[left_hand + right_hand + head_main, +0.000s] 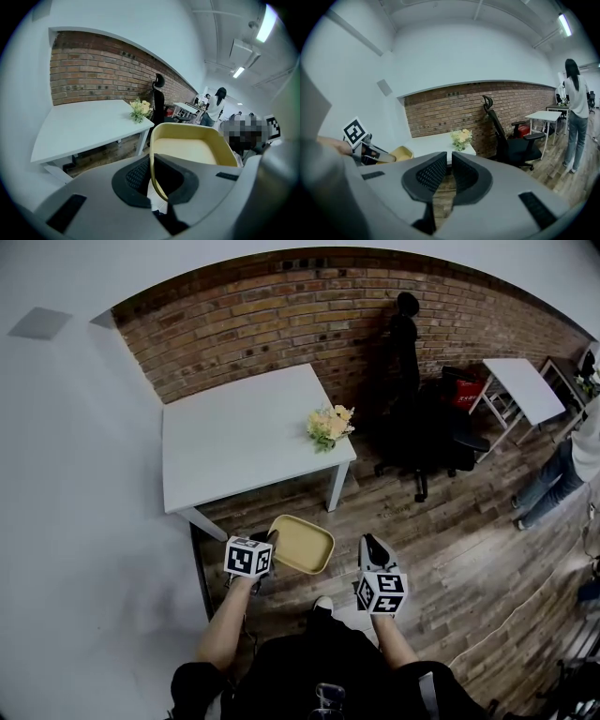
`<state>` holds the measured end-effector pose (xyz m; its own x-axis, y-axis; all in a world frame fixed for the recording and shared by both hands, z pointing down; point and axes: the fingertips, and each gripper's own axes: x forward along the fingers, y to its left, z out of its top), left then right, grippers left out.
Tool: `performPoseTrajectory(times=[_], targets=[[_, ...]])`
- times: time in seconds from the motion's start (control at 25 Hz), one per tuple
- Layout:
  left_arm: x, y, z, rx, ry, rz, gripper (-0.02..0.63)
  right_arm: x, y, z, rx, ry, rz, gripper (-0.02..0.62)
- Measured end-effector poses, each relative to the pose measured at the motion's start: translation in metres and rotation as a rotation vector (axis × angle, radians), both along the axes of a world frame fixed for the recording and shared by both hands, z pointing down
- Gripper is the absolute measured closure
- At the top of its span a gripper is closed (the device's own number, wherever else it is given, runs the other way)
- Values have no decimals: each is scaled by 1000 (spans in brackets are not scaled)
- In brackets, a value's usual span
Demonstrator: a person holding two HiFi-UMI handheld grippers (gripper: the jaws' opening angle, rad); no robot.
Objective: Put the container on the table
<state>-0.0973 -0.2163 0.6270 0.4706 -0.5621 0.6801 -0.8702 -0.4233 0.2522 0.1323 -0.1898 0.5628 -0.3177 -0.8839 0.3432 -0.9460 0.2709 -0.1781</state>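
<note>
A shallow yellow container hangs over the wooden floor, just in front of the white table. My left gripper is shut on its near-left rim; in the left gripper view the rim runs between the jaws of that gripper, and the container stretches away beyond them. My right gripper is to the right of the container, apart from it, shut with nothing held. From the right gripper view, the container shows at the left, with the table behind.
A small bunch of flowers stands near the table's right front corner. A black office chair is to the table's right, a second white table beyond it. A person stands at the far right. A brick wall is behind.
</note>
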Motion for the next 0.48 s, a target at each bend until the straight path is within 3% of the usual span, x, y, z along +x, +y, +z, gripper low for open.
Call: performPoseTrajectory(times=[0.48], targets=[[23,-51,5,-15,-40,-42,589,28,-73,10,-8,-23,-56,569]])
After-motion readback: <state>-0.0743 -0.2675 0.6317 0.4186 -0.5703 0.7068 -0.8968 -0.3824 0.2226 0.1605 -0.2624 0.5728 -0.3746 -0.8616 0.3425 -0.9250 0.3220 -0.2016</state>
